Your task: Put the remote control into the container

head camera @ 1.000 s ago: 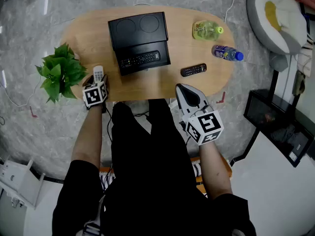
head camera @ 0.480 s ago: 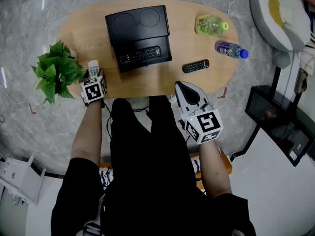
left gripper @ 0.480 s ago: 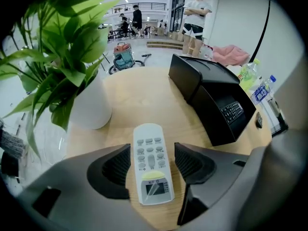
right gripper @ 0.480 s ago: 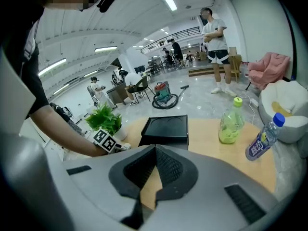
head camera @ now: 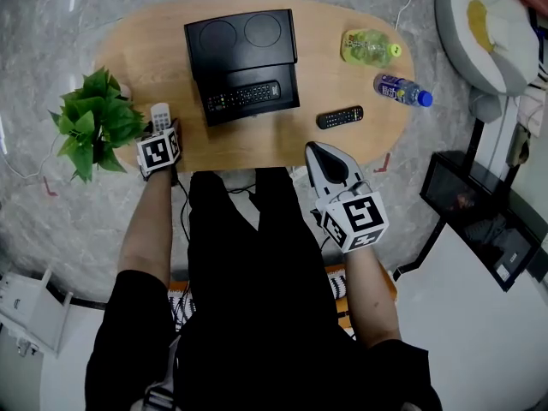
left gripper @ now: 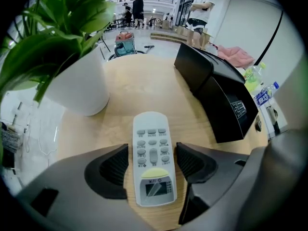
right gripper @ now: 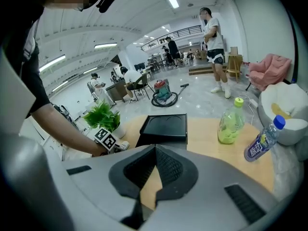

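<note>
A white remote (left gripper: 151,153) lies on the wooden table (head camera: 282,144) beside the plant, its keys facing up. My left gripper (left gripper: 152,160) points steeply down over it, open, with one jaw on each side of the remote and a thin gap at the left pad. In the head view that gripper (head camera: 161,132) sits at the table's left front edge, by the white remote (head camera: 160,116). The black container (head camera: 244,58) stands at the middle back with a black remote (head camera: 242,96) in its lower tray. My right gripper (head camera: 317,154) hangs shut and empty off the table's front edge.
A potted green plant (head camera: 94,122) with a white pot (left gripper: 77,81) stands close to the left of the white remote. A second black remote (head camera: 340,116) lies right of the container. A green bottle (head camera: 368,48) and a blue bottle (head camera: 401,90) lie at the far right.
My left gripper has sunk a little over the white remote. The right gripper has stayed where it was.
</note>
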`<move>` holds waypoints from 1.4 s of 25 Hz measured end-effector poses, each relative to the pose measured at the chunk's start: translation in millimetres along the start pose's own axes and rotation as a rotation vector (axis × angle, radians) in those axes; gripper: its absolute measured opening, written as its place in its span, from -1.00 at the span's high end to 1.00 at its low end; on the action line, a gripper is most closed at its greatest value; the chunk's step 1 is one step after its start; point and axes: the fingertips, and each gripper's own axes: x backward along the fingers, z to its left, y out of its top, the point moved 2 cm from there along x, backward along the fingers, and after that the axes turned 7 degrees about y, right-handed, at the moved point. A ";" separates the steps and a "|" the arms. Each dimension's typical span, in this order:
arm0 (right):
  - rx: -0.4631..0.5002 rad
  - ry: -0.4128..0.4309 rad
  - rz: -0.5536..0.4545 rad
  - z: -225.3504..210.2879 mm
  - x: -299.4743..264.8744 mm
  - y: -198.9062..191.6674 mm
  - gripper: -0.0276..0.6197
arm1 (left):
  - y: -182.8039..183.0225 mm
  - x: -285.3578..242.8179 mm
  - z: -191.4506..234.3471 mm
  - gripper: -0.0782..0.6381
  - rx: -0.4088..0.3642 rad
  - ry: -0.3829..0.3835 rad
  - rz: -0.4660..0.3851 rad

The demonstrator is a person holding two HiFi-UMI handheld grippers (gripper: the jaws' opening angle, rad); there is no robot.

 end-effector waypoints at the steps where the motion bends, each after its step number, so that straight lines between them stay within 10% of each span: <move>1: 0.000 -0.002 0.002 -0.7 -0.4 -0.4 0.88 | 0.1 -0.8 0.1 -0.05 0.001 -0.003 -0.004; 16: 0.037 0.039 -0.008 11.9 3.0 19.2 0.88 | 0.9 33.7 -22.0 0.06 -0.110 -0.026 -0.044; 35: -0.049 0.005 -0.095 -43.9 46.5 17.0 0.88 | 79.7 88.9 -160.4 0.06 -0.539 -0.198 -0.207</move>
